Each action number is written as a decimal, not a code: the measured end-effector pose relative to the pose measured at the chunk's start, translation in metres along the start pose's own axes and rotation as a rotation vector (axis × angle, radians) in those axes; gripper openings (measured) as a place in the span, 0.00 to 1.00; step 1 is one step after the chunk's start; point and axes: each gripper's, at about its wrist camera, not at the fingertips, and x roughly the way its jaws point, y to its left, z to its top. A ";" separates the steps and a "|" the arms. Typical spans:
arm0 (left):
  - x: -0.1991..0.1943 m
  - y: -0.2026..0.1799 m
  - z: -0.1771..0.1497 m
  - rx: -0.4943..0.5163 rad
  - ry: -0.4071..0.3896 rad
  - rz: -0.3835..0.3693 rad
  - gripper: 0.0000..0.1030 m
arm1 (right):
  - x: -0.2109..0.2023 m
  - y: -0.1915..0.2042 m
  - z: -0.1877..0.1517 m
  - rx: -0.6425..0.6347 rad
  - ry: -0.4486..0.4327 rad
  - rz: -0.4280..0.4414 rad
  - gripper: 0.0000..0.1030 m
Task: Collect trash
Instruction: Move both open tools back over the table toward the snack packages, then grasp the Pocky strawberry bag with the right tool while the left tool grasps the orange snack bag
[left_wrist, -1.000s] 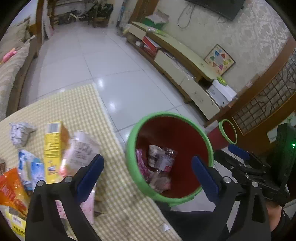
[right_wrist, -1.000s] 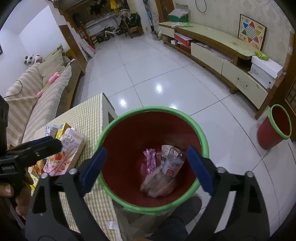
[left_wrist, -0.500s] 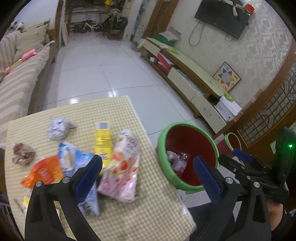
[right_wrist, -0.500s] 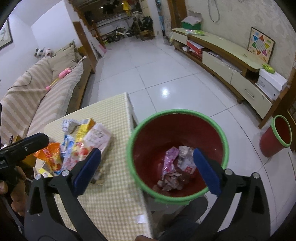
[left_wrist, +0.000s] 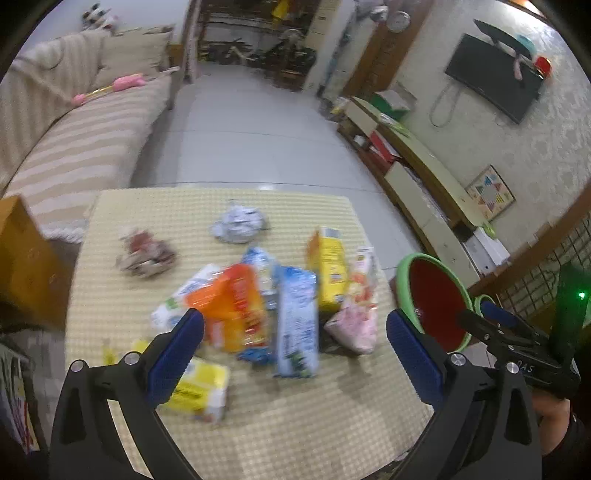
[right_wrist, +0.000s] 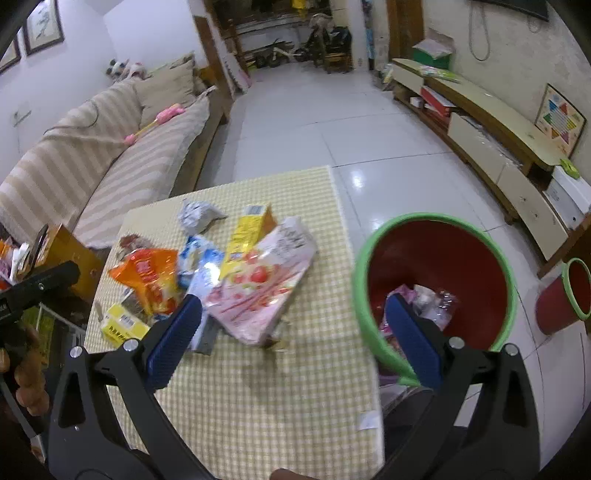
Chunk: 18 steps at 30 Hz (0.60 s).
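**Overlapping wrappers and a bin off the desk edge: where the next pick could slip**

Both claws are spread wide and carry nothing. The left claw (left_wrist: 295, 341) hangs over the lower middle of its view, above the heap of trash on the checked desk (left_wrist: 258, 424); the right claw (right_wrist: 291, 332) sits lower centre in its view, between the heap and the red bin (right_wrist: 436, 291).

The trash lies in the middle of the desk: an orange packet (left_wrist: 232, 306), a blue-and-white wrapper (left_wrist: 297, 325), a yellow carton (left_wrist: 330, 273), a pink strawberry packet (right_wrist: 262, 288), a yellow pack (left_wrist: 197, 387) at lower left, and two crumpled wads, silver (left_wrist: 238, 225) and brownish (left_wrist: 146, 254), lying apart toward the upper part of the desk.

Likely risks, judging from this layout:
- The packets overlap. Closing on one could drag or flip a neighbour, perhaps off the near edge.
- Flat, slick film may slide out of the pads if pinched at a thin corner.
- The bin stands just beside the desk's right edge, lower than the top. A release made too early would probably drop the piece on the floor (right_wrist: 388, 147).
- The left view is blurred, so exact overlaps there cannot be told.
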 end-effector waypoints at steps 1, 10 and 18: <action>-0.003 0.009 -0.002 -0.012 -0.001 0.009 0.92 | 0.002 0.006 -0.001 -0.006 0.005 0.003 0.95; -0.010 0.055 -0.014 -0.044 0.037 0.045 0.92 | 0.017 0.042 -0.011 -0.014 0.046 0.028 0.95; 0.014 0.058 -0.014 -0.055 0.076 0.014 0.92 | 0.033 0.035 -0.010 0.027 0.074 0.008 0.95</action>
